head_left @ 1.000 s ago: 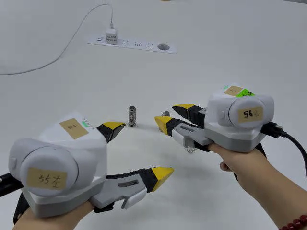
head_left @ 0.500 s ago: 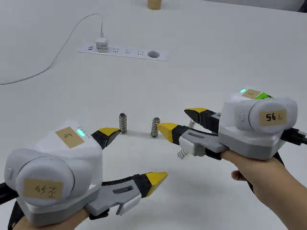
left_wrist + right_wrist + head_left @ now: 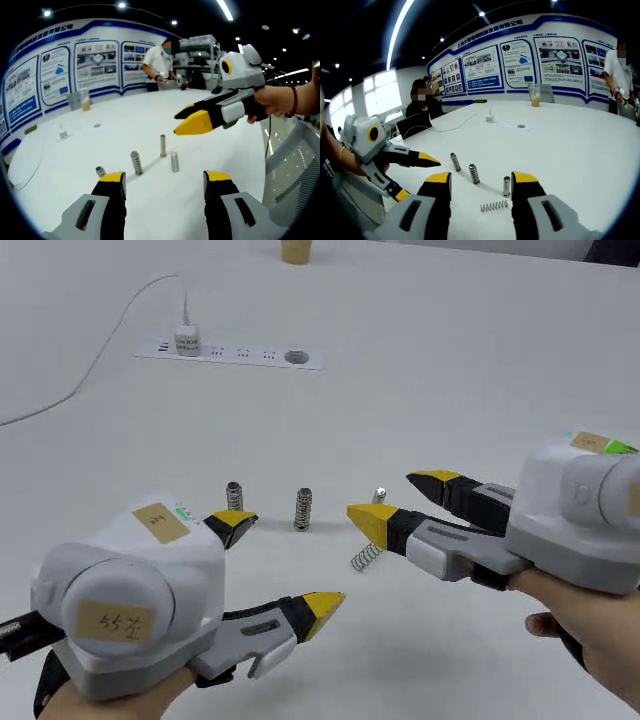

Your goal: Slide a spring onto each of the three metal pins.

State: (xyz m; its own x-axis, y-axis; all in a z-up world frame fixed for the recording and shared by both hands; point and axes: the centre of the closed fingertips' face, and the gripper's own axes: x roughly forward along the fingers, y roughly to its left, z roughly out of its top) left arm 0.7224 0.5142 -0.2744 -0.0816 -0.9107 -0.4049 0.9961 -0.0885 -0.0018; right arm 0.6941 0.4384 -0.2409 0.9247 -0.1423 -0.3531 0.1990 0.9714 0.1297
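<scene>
On the white workbench (image 3: 480, 360), the grey, yellow-tipped left gripper (image 3: 288, 560) and its twin, the right gripper (image 3: 392, 497), hover with jaws apart, holding nothing. A loose coiled steel spring (image 3: 367, 556) lies on its side just before the bare metal pin (image 3: 379, 496), probably the next pickup. The middle pin (image 3: 303, 508) and the left pin (image 3: 235, 496) already wear springs.

Tag (image 3: 110, 620) on L gripper (image 3: 287, 560): "55" + unclear char.

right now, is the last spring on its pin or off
Off. The loose spring lies on its side on the white table, beside the bare upright pin.
</scene>
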